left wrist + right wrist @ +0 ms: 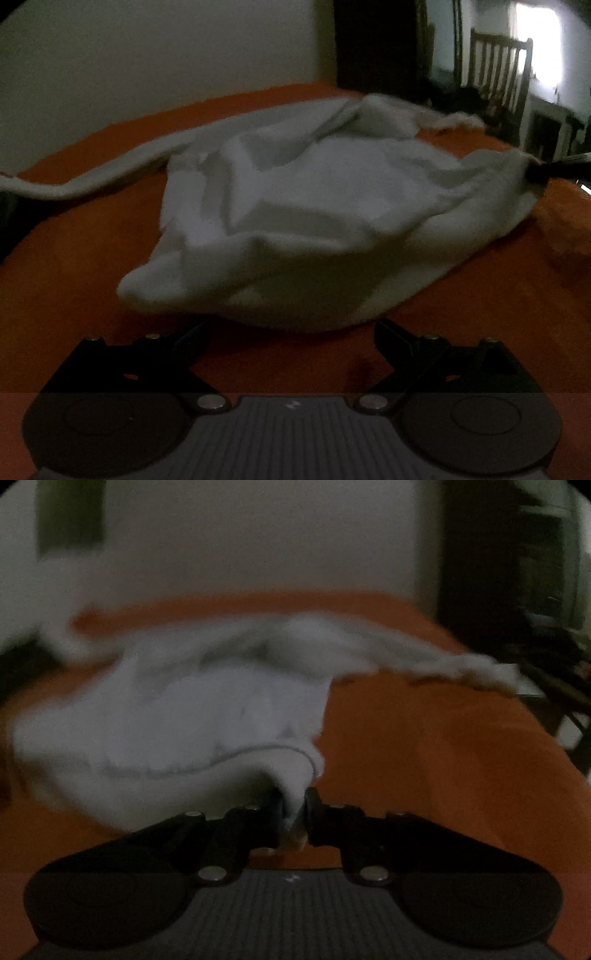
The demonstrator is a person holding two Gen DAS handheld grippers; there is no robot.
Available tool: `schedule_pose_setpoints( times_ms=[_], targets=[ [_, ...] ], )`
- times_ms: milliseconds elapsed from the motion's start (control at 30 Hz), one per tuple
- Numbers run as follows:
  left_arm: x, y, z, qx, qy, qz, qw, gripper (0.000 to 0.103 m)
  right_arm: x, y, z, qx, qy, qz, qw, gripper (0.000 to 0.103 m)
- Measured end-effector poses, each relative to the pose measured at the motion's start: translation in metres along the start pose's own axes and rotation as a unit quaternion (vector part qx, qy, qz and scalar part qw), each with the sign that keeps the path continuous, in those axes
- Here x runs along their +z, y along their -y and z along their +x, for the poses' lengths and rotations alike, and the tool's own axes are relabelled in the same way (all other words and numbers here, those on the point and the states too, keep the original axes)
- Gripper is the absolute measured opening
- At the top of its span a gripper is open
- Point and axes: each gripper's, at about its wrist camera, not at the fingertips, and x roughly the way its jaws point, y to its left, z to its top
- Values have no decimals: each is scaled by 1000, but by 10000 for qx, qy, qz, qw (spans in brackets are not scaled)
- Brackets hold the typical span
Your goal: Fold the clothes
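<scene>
My right claw [294, 808] pinches the white garment [177, 709] hem at six o'clock, left claw [291, 332] spread empty; crumpled on the orange bedsheet [424, 738], no fold made yet.

A broad surface under a plain orange fabric cover [480, 295] carries everything here, its far edge meeting a pale wall. Directly on it lies one crumpled white soft-cloth garment [295, 206], heaped near the middle of the orange cover. From the heap a long narrow strip of the same cloth runs out toward the cover's left edge, and a thinner twisted end trails toward its far right corner. In the right wrist view the garment [166, 716] is blurred, with orange cover [443, 757] bare to the heap's right
</scene>
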Motion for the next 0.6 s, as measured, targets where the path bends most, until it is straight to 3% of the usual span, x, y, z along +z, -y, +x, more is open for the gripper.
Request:
schedule_pose_setpoints(
  times_ms=[133, 200, 267, 333, 467, 600],
  targets=[
    [2, 42, -11, -89, 327, 181, 9993, 98, 15, -7, -36, -331, 621, 372, 9968, 13],
    [4, 64, -12, -169, 578, 381, 9975, 100, 19, -11, -44, -403, 703, 378, 9960, 13],
    [11, 88, -6, 186, 856, 688, 9938, 101, 19, -11, -43, -470, 646, 410, 9960, 12],
    [20, 94, 4, 285, 965, 563, 9933, 103, 19, -11, -43, -536, 588, 442, 9958, 8],
    [33, 96, 31, 751, 916, 461, 9919, 103, 19, -12, -41, -670, 473, 506, 9953, 7],
    [30, 93, 53, 1481, 870, 837, 9816, 103, 19, -12, -40, -803, 358, 570, 9945, 7]
  ],
)
